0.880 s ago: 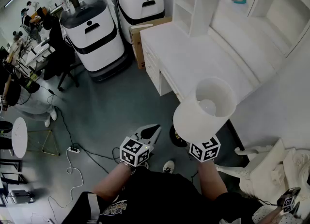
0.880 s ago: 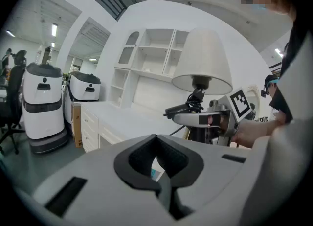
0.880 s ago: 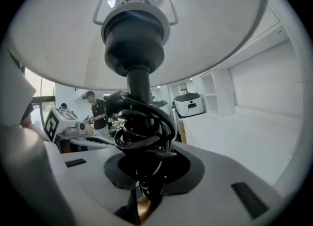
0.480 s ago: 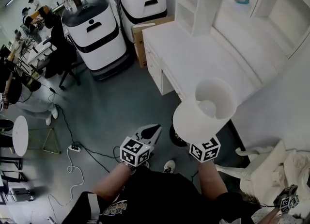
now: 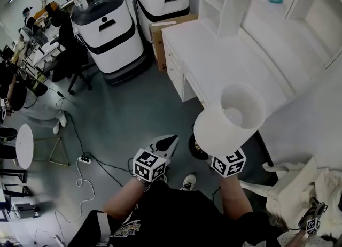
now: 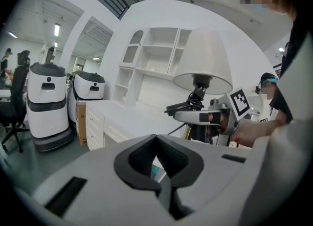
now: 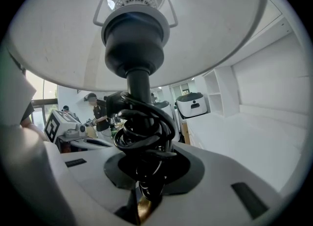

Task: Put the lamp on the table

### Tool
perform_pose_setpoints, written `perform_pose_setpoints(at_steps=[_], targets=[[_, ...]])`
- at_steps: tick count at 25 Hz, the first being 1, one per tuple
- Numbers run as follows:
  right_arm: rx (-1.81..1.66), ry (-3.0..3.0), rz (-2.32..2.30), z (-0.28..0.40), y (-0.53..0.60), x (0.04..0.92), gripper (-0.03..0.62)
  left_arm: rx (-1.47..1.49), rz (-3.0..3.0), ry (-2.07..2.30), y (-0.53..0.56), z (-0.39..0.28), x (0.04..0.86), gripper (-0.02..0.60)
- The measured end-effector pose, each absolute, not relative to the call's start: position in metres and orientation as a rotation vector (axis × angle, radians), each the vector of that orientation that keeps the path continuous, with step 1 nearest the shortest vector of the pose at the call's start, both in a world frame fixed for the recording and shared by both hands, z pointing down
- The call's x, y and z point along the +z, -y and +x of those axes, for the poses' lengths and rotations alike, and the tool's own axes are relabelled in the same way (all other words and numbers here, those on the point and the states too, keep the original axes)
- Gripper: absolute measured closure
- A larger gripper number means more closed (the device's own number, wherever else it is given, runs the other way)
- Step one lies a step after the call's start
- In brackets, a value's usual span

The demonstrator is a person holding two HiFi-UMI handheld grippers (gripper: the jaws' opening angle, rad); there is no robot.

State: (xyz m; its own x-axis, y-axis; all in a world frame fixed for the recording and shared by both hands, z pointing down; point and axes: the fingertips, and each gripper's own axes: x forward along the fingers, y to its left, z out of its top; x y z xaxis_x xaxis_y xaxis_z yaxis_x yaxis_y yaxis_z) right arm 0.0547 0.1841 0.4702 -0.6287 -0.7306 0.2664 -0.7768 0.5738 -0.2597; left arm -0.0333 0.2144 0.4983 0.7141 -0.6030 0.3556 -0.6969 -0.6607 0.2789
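The lamp (image 5: 230, 118) has a white drum shade and a black stem wound with a coiled black cord (image 7: 143, 127). My right gripper (image 7: 146, 171) is shut on that stem just below the coil and holds the lamp upright in the air. In the head view the shade hides its jaws and only the marker cube (image 5: 228, 163) shows. The lamp hangs over the floor at the near edge of the white table (image 5: 214, 64). My left gripper (image 5: 163, 148) is to the lamp's left, shut and empty. In the left gripper view the lamp (image 6: 203, 61) is ahead on the right.
Two white-and-black machines (image 5: 109, 32) (image 5: 163, 0) and a cardboard box (image 5: 160, 37) stand left of the table. White shelves (image 5: 256, 0) rise at its back. A white ornate chair (image 5: 299, 187) is near right. A power strip with cable (image 5: 83, 160) lies on the floor.
The lamp and both grippers have drifted slightly right, toward the table. The grip on the stem is the same.
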Motion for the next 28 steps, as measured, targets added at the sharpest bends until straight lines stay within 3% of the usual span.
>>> perform_pose_setpoints(at_steps=[28], targets=[[0.541, 2.601, 1.496, -0.027, -0.085, 0.464, 0.505, 0.338, 2.579, 0.883, -0.114, -0.134, 0.496, 0.575]])
